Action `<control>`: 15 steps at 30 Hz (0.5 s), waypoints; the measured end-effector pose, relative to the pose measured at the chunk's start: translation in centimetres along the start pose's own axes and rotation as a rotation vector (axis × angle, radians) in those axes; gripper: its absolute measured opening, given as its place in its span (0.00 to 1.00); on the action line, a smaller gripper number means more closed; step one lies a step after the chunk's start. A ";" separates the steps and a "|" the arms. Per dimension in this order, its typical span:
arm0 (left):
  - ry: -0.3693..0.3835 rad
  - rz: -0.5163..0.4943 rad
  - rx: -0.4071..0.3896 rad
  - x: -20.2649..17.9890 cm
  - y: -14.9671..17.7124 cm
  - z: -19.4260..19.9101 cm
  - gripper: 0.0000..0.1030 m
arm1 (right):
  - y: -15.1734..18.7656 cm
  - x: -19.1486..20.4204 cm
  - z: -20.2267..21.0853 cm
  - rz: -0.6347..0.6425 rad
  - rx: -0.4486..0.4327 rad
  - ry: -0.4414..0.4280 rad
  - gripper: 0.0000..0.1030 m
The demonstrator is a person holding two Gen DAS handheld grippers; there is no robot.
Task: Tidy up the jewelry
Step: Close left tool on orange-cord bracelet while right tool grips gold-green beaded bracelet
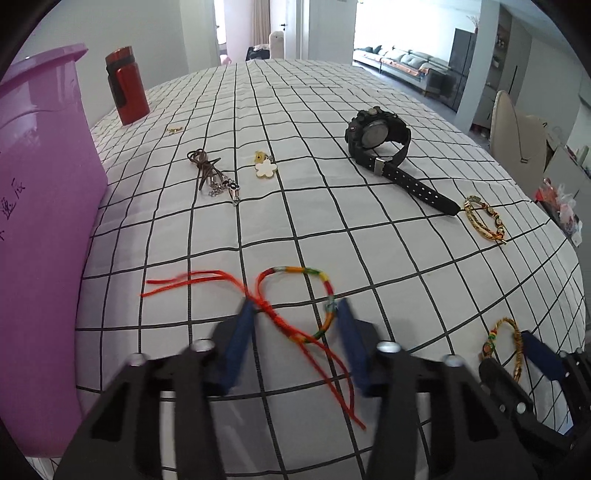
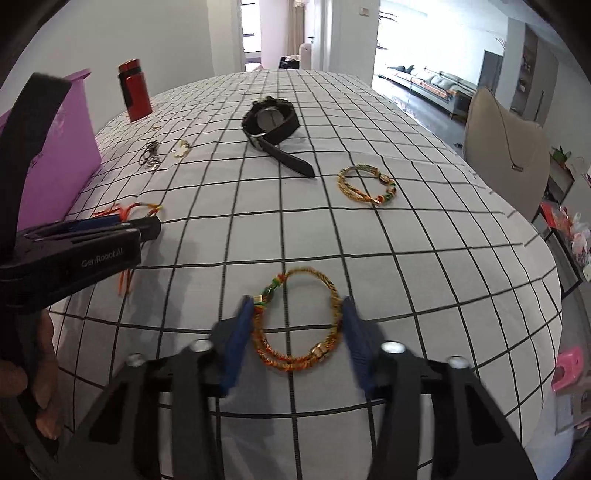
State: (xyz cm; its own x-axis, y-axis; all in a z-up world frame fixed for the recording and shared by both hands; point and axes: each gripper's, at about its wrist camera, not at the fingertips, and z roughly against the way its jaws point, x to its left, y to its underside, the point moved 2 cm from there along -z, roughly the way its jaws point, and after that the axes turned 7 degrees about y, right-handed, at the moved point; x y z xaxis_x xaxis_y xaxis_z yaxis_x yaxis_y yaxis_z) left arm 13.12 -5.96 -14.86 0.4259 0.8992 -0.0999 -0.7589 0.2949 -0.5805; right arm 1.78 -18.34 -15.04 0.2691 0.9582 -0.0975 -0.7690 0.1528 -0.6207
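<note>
Jewelry lies scattered on the checked tablecloth point(image 1: 369, 240) beside the purple bin point(image 1: 44, 221). Your left gripper point(image 1: 295, 310) pinches the red-string bracelet point(image 1: 295, 295) across its loop, pads touching both sides. Your right gripper point(image 2: 297, 308) clamps the gold braided bracelet point(image 2: 299, 321) likewise. Black watch point(image 1: 376, 138) sits farther from the bin, untouched.

Bright daylight from blown-out windows point(image 1: 399, 26) at the back; soft, faint shadows. Strong fisheye bending, dark vignetted corners. Nearest tool fingers point(image 2: 236, 339) slightly blurred.
</note>
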 end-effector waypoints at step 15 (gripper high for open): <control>0.014 0.001 -0.003 -1.2 2.3 2.6 0.09 | 1.4 -1.2 1.5 -0.038 0.024 -0.111 0.07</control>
State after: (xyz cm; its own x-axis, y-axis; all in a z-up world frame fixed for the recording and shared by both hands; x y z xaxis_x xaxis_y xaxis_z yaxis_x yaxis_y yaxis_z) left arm 9.62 -5.52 -13.97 0.4322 0.8948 -0.1121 -0.7578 0.2930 -0.5830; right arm -0.46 -18.87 -14.58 0.2337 0.9722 0.0131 -0.7732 0.1940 -0.6037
